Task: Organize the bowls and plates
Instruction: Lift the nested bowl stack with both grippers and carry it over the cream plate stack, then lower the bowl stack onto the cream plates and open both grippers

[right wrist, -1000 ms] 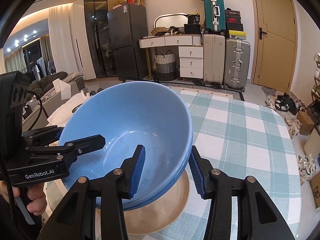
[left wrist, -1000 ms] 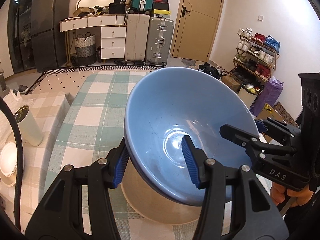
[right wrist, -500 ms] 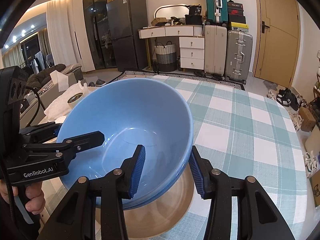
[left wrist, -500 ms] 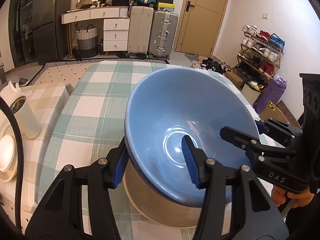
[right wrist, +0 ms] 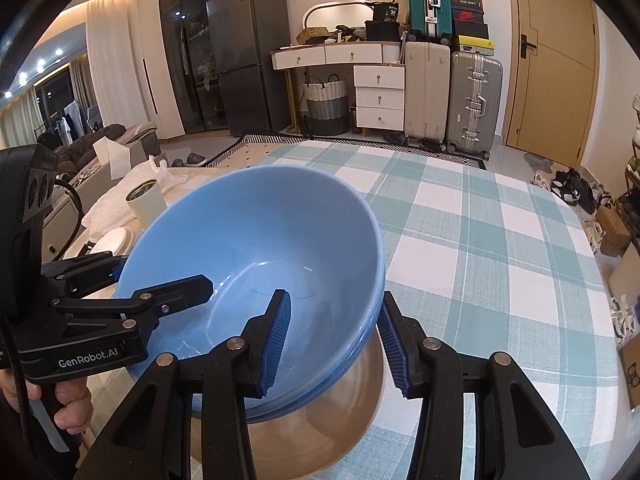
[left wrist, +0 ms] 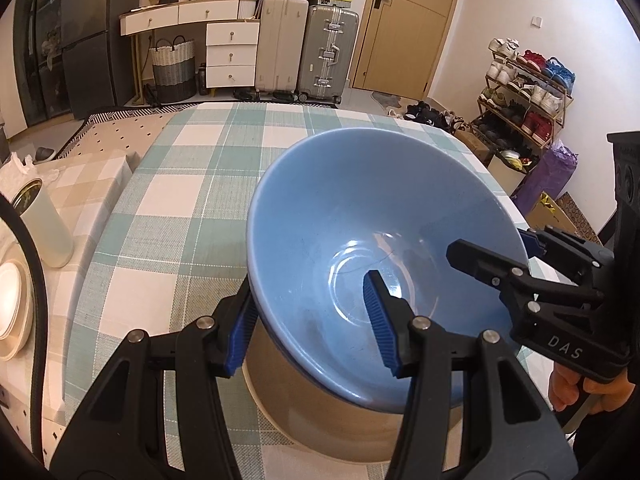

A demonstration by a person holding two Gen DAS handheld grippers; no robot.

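A large blue bowl [left wrist: 372,216] sits nested in a second blue bowl on a beige plate [left wrist: 320,412] on the checked table. My left gripper [left wrist: 308,320] straddles the bowl's left rim, one finger inside and one outside, with the jaws apart. My right gripper [right wrist: 332,336] straddles the right rim the same way, with a gap at the pads. The bowl [right wrist: 256,272], the second rim under it [right wrist: 344,364] and the plate [right wrist: 320,432] also show in the right wrist view. Each gripper shows in the other's view: the right one [left wrist: 496,256], the left one [right wrist: 160,284].
The green-and-white checked tablecloth [left wrist: 208,168] stretches ahead. A side table at the left holds a white cup [left wrist: 40,224] and stacked white plates [left wrist: 12,312]. Suitcases, drawers, a fridge and a shoe rack stand beyond the table.
Both grippers and the bowl have tipped down towards the table; the view now looks lower. The grip on both rims looks the same.
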